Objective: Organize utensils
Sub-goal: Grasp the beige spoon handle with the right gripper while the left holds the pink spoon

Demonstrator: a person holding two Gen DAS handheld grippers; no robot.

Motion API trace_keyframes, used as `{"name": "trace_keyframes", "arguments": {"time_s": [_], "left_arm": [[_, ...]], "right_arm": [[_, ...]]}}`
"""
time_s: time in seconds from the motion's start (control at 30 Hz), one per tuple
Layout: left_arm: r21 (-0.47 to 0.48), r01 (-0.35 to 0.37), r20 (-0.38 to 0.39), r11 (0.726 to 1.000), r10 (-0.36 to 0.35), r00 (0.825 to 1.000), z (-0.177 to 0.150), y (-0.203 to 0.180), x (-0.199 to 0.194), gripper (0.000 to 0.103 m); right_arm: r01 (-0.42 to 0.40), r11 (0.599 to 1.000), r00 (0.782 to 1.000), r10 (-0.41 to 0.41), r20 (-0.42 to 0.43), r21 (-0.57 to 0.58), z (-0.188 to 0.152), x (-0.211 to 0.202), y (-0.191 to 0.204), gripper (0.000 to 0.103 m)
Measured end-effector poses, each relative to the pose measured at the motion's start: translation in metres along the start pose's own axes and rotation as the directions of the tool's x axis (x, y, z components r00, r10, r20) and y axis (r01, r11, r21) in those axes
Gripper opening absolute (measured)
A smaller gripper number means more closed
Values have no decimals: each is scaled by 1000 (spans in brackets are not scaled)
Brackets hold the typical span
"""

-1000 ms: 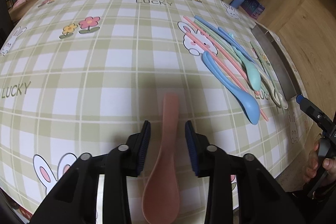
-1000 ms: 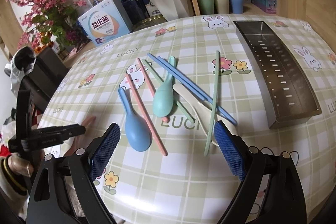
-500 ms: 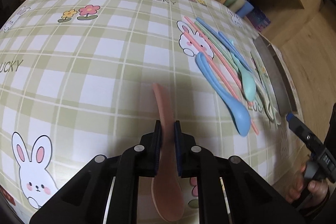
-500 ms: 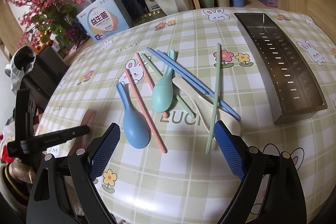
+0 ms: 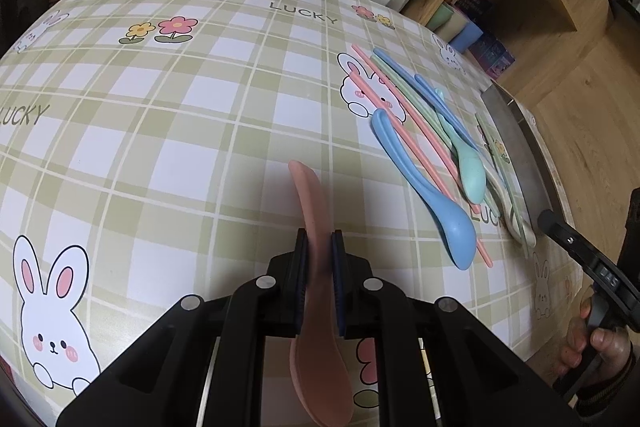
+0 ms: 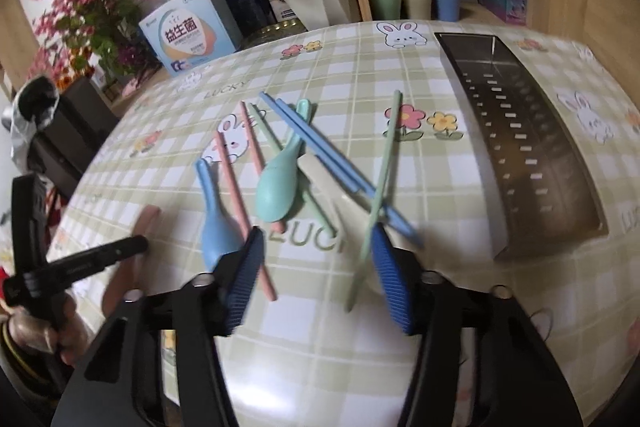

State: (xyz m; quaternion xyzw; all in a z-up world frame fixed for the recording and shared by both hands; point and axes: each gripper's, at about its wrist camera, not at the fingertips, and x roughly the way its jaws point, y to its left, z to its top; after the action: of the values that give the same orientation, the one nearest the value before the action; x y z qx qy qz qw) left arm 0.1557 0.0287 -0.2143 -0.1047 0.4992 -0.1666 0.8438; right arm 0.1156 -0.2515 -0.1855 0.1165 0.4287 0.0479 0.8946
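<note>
Pink spoon gripped, pile next

The left gripper (image 5: 319,247) clamps the pink plastic spoon (image 5: 310,211) mid-handle, long axis pointing ahead; the right gripper (image 6: 316,259), closing on nothing, hovers over the pastel utensil pile (image 6: 280,179); the steel slotted tray (image 6: 532,155) lies beyond-right on the checked surface (image 6: 400,67).

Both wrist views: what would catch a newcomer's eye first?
The left gripper shut on a pink spoon, near the table's front edge. Next, the pastel pile of spoons and chopsticks mid-table, with the right gripper closing above it, nothing between its jaws. A steel tray lies to the pile's right.
</note>
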Motion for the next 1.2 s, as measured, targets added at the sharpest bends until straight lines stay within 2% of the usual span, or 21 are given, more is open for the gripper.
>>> {"name": "trace_keyframes", "arguments": {"time_s": [0.1, 0.4, 0.67, 0.8, 0.93, 1.07, 1.17, 1.2], "left_arm": [[6, 4, 9, 1000, -5, 1000, -2, 1, -1, 11], [12, 25, 11, 1000, -25, 1000, -3, 4, -1, 12], [9, 35, 13, 999, -35, 999, -3, 4, -2, 12], [10, 35, 13, 999, -35, 999, -3, 4, -2, 12], [11, 34, 14, 999, -34, 999, -3, 4, -2, 12], [36, 14, 17, 999, -14, 1000, -3, 1, -2, 12], [43, 9, 18, 999, -10, 1000, -2, 0, -2, 12], [39, 14, 18, 999, -15, 1000, -2, 1, -2, 12]], "right_arm": [[2, 999, 1000, -3, -23, -48, 6, 9, -2, 37], [10, 985, 998, -22, -65, -173, 30, 41, 9, 37], [-5, 992, 993, -11, -121, -127, 31, 54, 5, 33], [-6, 994, 993, -7, -119, -106, 29, 55, 4, 33], [-19, 998, 991, 11, -132, -63, 28, 57, 4, 27], [-35, 999, 989, 33, -142, -16, 28, 62, 5, 27], [-21, 1000, 990, 18, -138, -19, 28, 65, 10, 27], [-15, 1000, 991, 11, -136, -28, 28, 66, 12, 24]]}}
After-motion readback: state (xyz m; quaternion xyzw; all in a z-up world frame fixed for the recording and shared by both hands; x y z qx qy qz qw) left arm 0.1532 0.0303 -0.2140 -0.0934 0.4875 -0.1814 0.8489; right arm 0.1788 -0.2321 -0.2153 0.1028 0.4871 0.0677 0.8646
